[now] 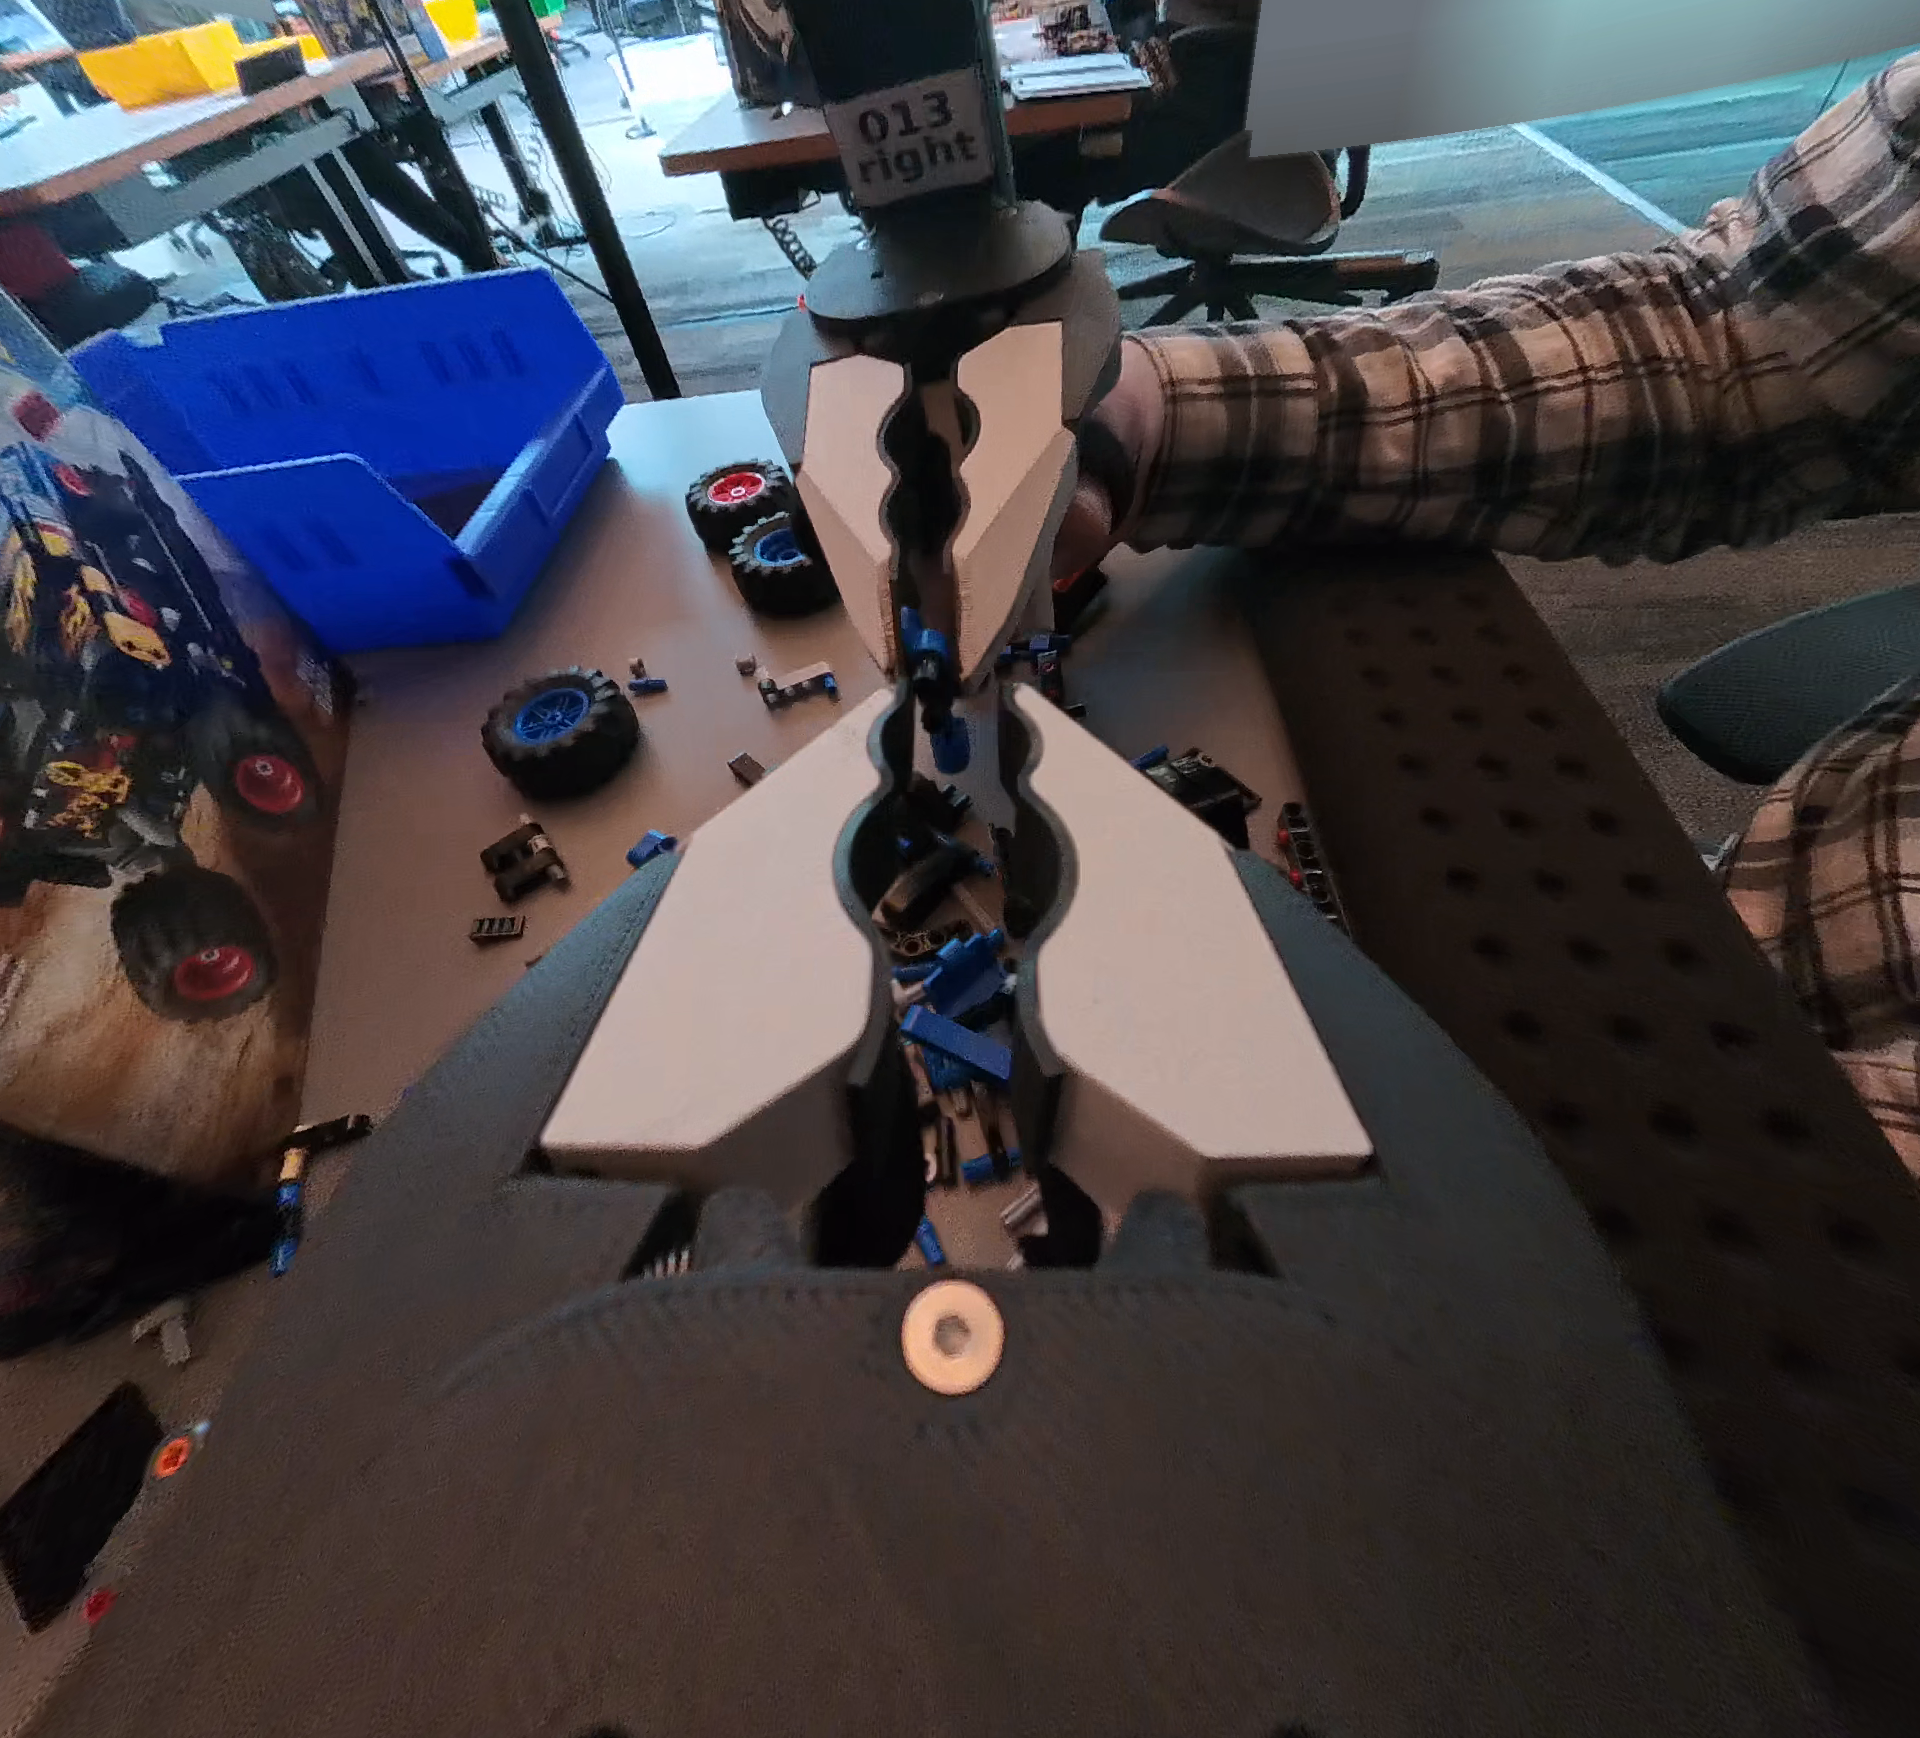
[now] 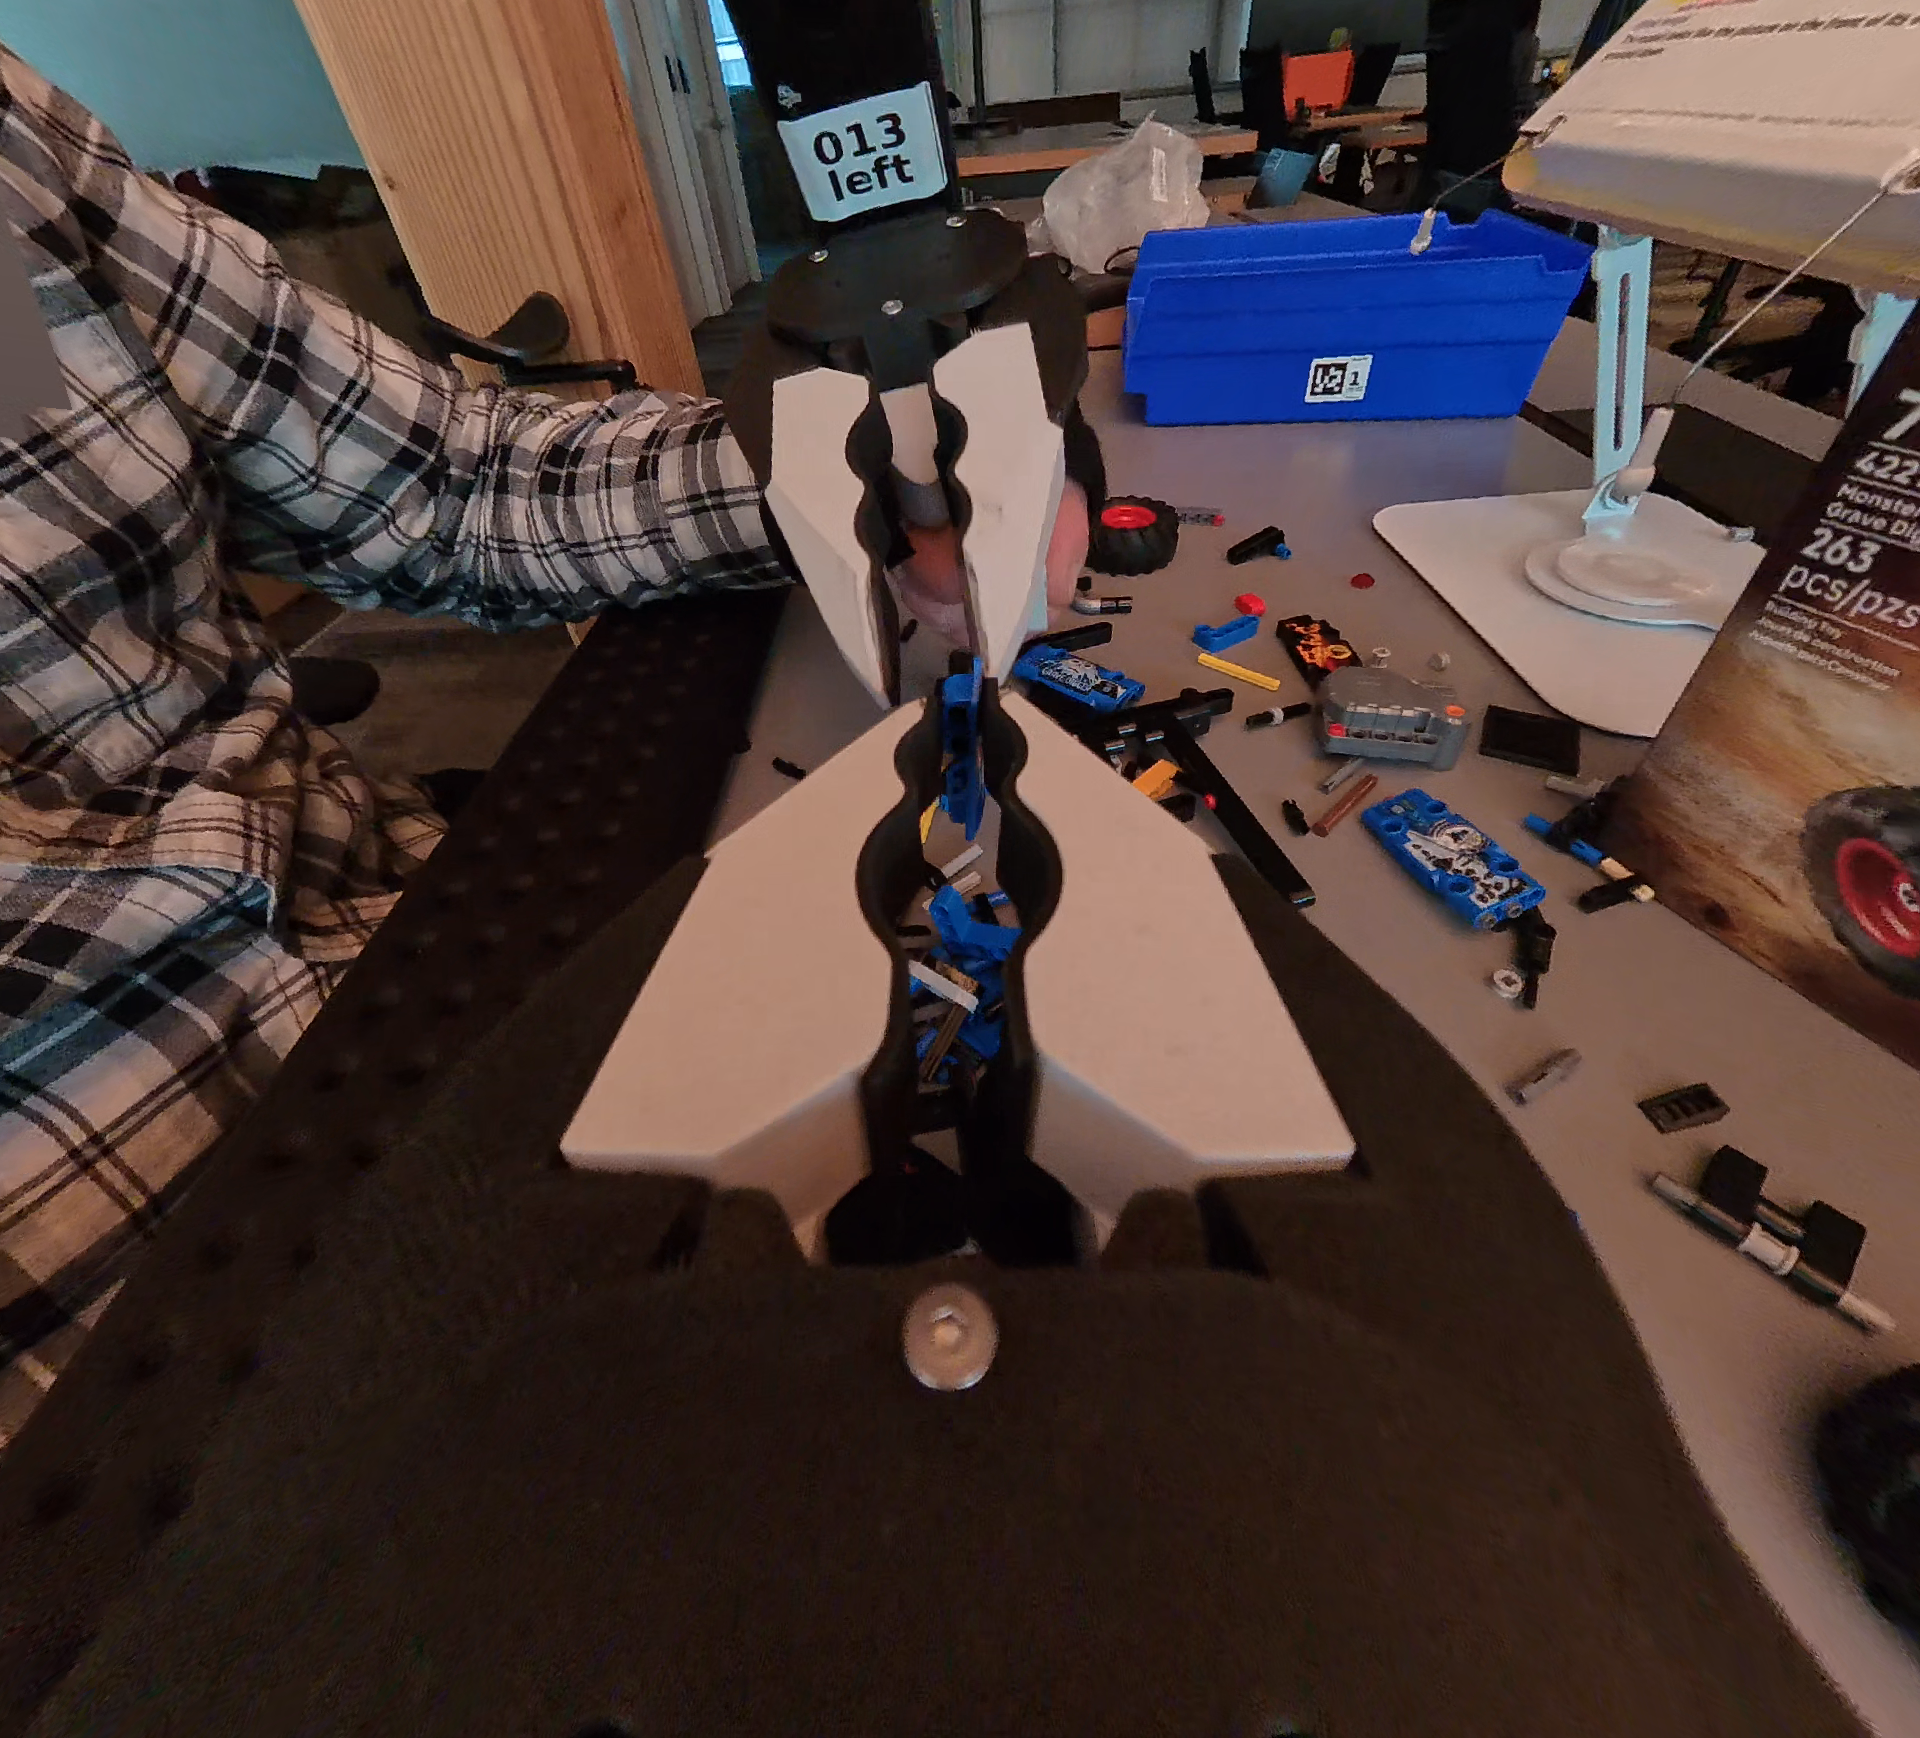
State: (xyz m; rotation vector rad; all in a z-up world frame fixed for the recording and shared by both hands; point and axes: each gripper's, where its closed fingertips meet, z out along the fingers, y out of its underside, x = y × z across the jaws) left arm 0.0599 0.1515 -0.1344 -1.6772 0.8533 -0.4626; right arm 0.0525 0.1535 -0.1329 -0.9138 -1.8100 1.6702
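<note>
The left hand-held gripper and right hand-held gripper are meeting tip to tip above the desk. Both are apparently pinching one small blue brick assembly. It is looking light, stiff and slippery.

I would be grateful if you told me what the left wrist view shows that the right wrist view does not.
Only the left wrist view shows the blue-hubbed wheel lying on the table.

Only the right wrist view shows the white stand base and the grey block.

Both show the left gripper and right gripper meeting tip to tip on a small blue piece, plus a blue bin.
</note>
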